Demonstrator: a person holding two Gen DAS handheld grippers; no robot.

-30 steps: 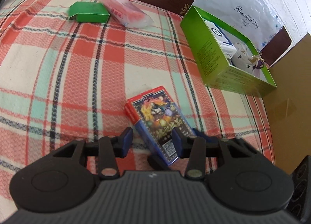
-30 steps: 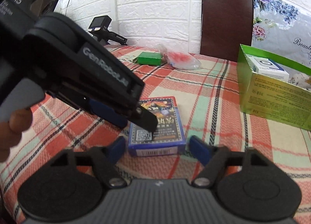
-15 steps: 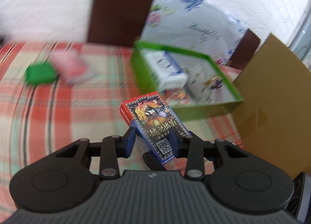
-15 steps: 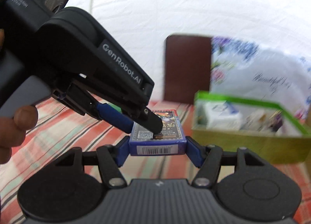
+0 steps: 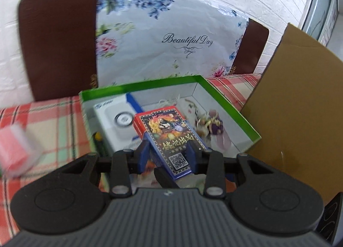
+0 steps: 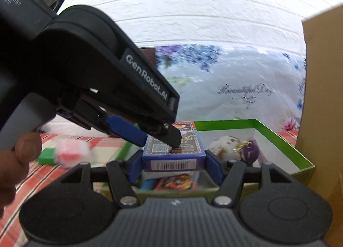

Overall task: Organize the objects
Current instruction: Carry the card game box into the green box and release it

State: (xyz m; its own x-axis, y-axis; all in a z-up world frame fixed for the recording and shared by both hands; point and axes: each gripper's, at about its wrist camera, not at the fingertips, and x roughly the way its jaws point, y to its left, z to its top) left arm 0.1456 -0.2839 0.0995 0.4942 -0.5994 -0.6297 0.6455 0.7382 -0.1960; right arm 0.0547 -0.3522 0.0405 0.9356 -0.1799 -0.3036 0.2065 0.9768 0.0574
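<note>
Left wrist view: both tools, left tool [image 5: 168, 152] and right tool [image 6: 173, 161], pinched the card box [image 5: 165, 133] above the green box [image 5: 231, 107]; a red packet [image 5: 15, 152] remained outside.

The card pack [image 6: 173, 152] hangs above the near end of the open green box [image 6: 285, 146], clamped at its sides by the right gripper [image 6: 173, 162] and from above by the left gripper [image 6: 156, 137]. Inside the box, right of the pack, lies a plush keychain [image 6: 235, 146].
</note>
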